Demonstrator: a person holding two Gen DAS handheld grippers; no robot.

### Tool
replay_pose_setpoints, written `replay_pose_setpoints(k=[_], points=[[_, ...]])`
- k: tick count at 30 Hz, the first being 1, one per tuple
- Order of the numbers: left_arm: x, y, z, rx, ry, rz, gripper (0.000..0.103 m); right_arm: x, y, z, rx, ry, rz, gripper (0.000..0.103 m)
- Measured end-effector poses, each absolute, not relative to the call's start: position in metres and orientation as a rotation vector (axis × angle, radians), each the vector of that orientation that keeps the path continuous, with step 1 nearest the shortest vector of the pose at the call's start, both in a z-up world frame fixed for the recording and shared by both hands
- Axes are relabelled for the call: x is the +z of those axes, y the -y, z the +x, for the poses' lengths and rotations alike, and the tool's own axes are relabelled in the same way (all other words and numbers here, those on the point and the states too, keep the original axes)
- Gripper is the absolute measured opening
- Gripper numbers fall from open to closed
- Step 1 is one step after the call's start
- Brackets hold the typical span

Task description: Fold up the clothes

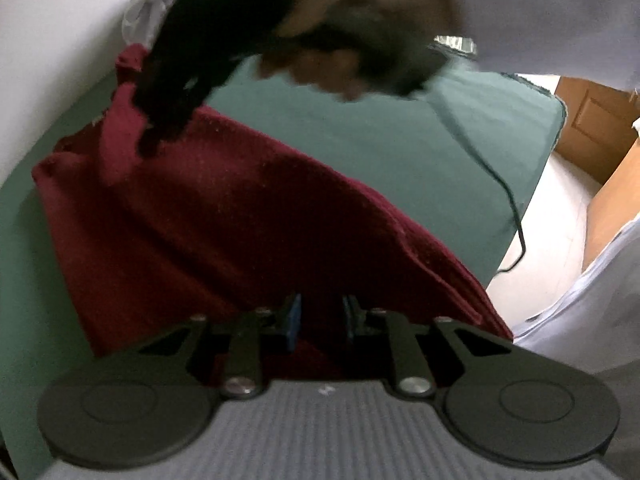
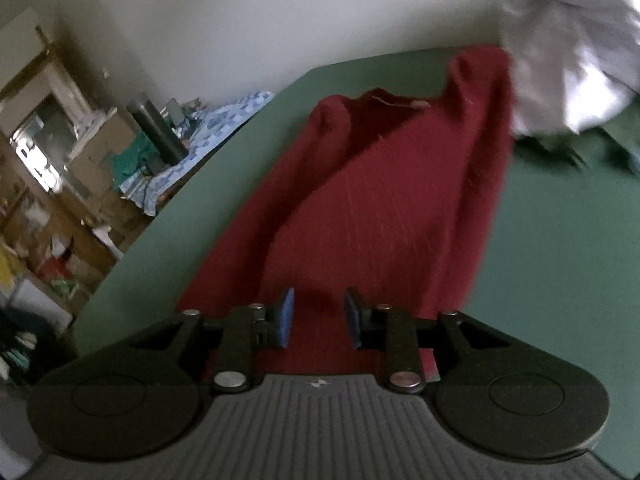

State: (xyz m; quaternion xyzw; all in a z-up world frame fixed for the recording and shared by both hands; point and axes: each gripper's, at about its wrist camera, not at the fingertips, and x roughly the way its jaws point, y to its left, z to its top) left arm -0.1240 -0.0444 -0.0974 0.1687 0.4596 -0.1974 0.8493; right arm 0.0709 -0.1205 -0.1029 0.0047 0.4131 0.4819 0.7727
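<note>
A dark red, softly napped knit garment (image 1: 208, 216) lies stretched over a flat surface covered in smooth green cloth (image 1: 384, 140); whether that surface is a bed or a desk cannot be told. In the left wrist view the garment's long axis runs from about 5 o'clock, at the left tool (image 1: 320, 320), up to about 11 o'clock, where the blurred black right tool (image 1: 176, 92) meets its far end, gripped by a person's hand (image 1: 360, 36). The cloth is drawn into long ridges and folds along that axis.

The left tool's blue-padded fingers (image 1: 294, 318) stand a little apart with red fabric bunched between them; whether they actually pinch it cannot be told. In the right wrist view the right tool (image 2: 320, 316) has its blue pads (image 2: 286, 316) likewise spaced, with the garment (image 2: 380, 208) filling the gap; its grip is equally unclear. From here the garment reaches toward 1 o'clock, narrowing into rounded folds near a crumpled, glossy white fabric heap (image 2: 572, 52).

A thin black cable (image 1: 496, 184) trails across the green cover to its edge at 3 o'clock. A pale sleeve (image 1: 560, 8) spans the upper right.
</note>
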Motion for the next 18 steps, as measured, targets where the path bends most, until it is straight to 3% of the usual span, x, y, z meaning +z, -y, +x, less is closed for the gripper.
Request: replay_pose_setpoints(k=[3,8,12,18], points=[[-0.097,0.042,-0.125,-0.412,-0.969,0.329,0.017,-0.113,0.095,0.099,1.004,-0.898,-0.021,0.028],[-0.097,0.034,-0.121,-0.423,-0.991,0.264,0.017,-0.120,0.089,0.159,0.873,-0.893,0.156,0.027],[-0.097,0.027,-0.117,-0.432,-1.009,0.210,0.019,-0.134,0.091,0.188,0.803,-0.876,0.207,0.000],[-0.097,0.022,-0.113,-0.465,-1.042,0.168,0.021,-0.124,0.096,0.193,0.750,-0.844,0.186,0.000]])
